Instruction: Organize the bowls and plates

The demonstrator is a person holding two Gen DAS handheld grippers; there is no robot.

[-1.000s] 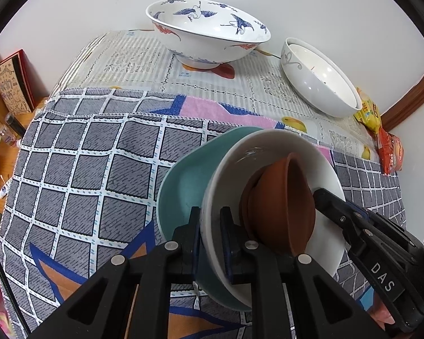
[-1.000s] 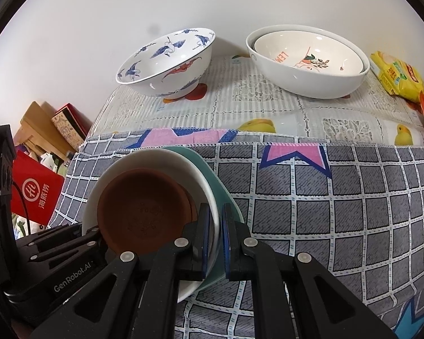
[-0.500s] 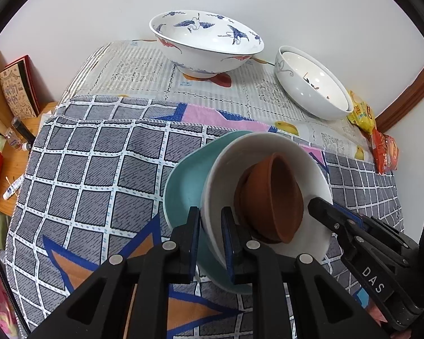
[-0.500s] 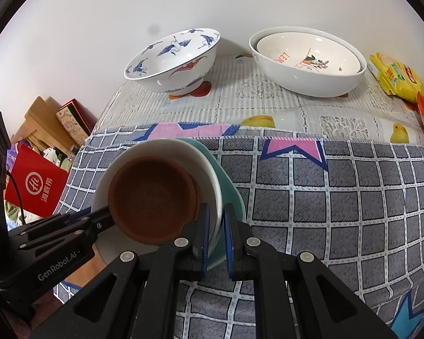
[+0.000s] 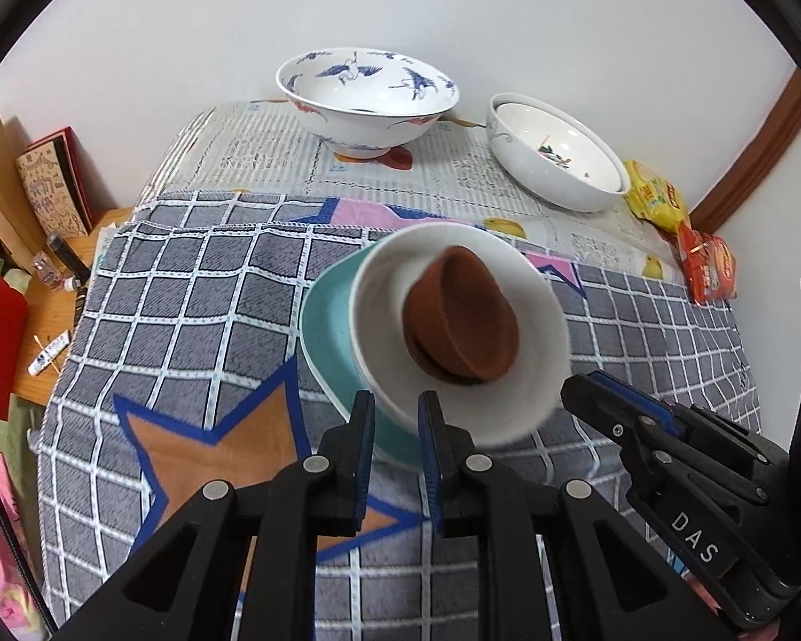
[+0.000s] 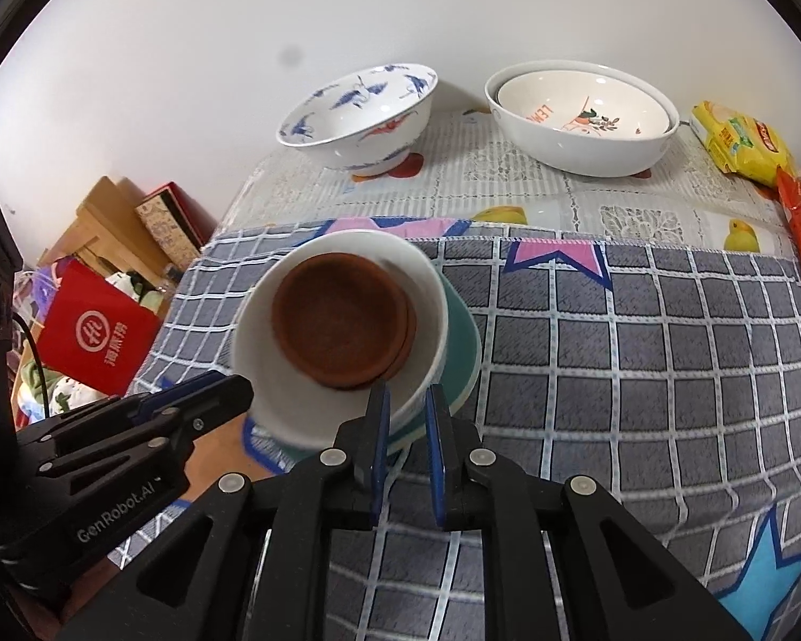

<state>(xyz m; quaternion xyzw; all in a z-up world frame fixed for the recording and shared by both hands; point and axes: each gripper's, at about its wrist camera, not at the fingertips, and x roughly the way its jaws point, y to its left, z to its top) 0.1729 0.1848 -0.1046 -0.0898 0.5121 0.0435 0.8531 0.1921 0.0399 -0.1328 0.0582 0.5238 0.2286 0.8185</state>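
Two grippers: one stack is shared between them, the left gripper [image 5: 395,422] on its near-left rim and the right gripper [image 6: 405,416] on the rim opposite.
Stack: a brown bowl [image 5: 462,320] nests in a white bowl [image 5: 454,331], which sits in a teal plate [image 5: 328,342]; it looks carried tilted above the checked cloth [image 5: 187,331], toward the middle of the bench.
Left jaws: narrow, pinching the white and teal rims together.
Right jaws: narrow and just easing apart, with the same two rims between them; from the right wrist view the pads seem to have contact.
Why held so: my guess is that a pinch on both sides keeps the nested pieces from sliding as they tip.
Far end: a crane-painted bowl [image 6: 358,117] and a nested white pair [image 6: 579,117] stand well apart near the wall.
Open room: bare cloth lies between the stack and those bowls.
Edges: the bench's left edge drops to clutter; snack packets [image 6: 742,144] crowd the right far corner.
Risk: the loose brown bowl could slip out.
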